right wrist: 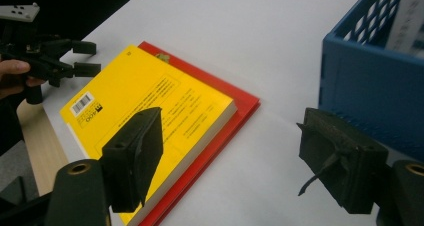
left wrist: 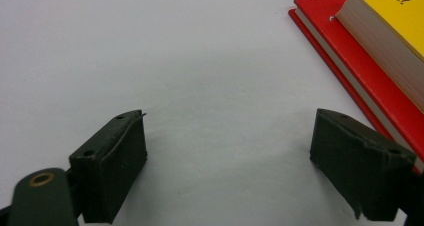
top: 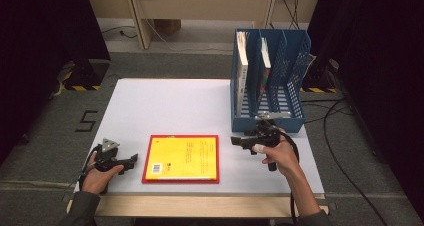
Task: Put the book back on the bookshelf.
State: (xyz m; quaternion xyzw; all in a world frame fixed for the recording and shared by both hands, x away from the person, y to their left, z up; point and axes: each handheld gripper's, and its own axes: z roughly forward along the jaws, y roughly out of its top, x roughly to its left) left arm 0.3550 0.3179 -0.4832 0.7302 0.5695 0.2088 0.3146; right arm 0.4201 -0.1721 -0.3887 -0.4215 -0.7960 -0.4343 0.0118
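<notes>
Left tongs: jaws spread wide, nothing between them, low over the white bench near its front left; right jaw just beside the corner of the red book. Held by the left hand.

Right tongs: jaws released, empty, above bare bench between the books and the blue file rack. Held by the right hand.

Yellow book lies flat on top of the red book, barcode toward the left tongs, front centre of the bench.

File rack stands at the right rear of the bench; two upright books in its left compartments.
</notes>
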